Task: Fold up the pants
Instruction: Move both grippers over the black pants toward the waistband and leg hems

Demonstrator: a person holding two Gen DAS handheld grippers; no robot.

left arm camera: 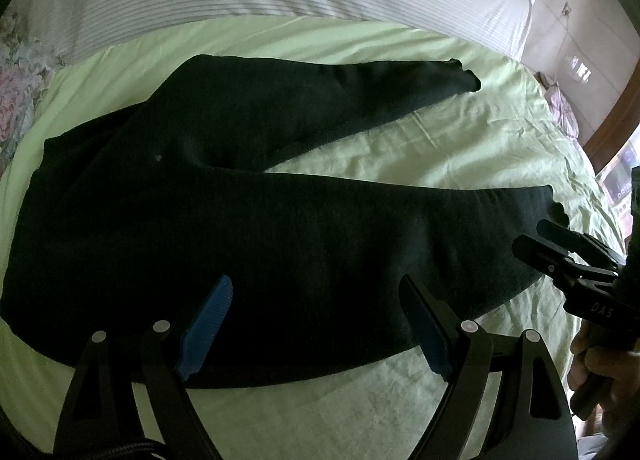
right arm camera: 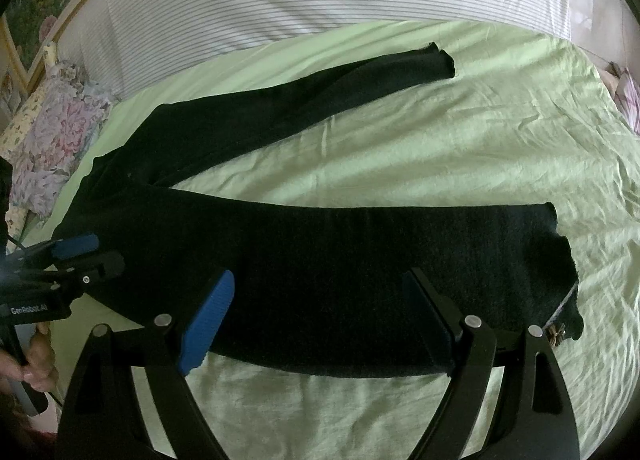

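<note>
Left wrist view: black pants point(left arm camera: 240, 228) spread flat — both grippers point(left arm camera: 316, 324) point(right arm camera: 320, 324) seemingly wide apart, empty.

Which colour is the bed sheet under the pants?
Light green sheet, clearest in the right wrist view.

Black pants point(left arm camera: 240, 228), light-green sheet point(left arm camera: 460, 148)

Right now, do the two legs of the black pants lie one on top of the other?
No, the two legs of the black pants lie spread apart in a V, with green sheet showing between them.
</note>
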